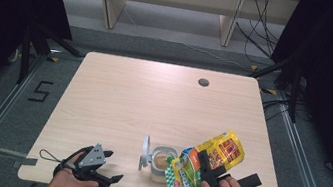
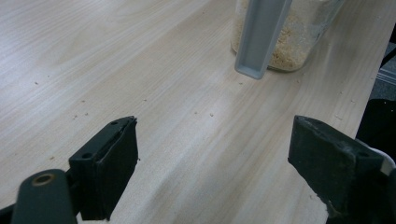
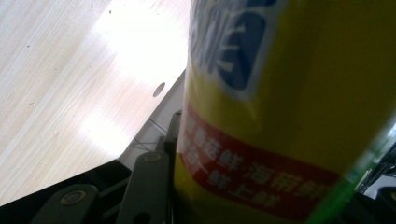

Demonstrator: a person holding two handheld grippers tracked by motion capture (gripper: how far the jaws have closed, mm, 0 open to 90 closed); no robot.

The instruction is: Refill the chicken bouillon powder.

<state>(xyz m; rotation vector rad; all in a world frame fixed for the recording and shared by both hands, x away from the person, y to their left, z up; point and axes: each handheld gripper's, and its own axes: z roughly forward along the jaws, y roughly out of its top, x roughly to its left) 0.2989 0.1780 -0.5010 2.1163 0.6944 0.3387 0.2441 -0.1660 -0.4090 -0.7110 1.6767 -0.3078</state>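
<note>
- Right gripper [image 1: 203, 173], near right of the table [image 1: 118, 96], is clenched on a yellow snack bag [image 1: 207, 160], tipped over the open jar [image 1: 162, 162].
- The bag looks light, soft and crinkly; best gripped mid-body.
- Left gripper [image 1: 108, 179] rests released, near left.
- The jar's upright lid [image 1: 145, 152] could crowd the pour.

A yellow snack bag [image 1: 209, 163] with red and green print hangs tilted, its lower end tipped down over the open mouth of a clear jar [image 1: 162, 164]. The jar stands upright beside the bag, part-filled with pale crumbs, its grey lid [image 1: 145, 152] flipped open on the side away from the bag.
</note>
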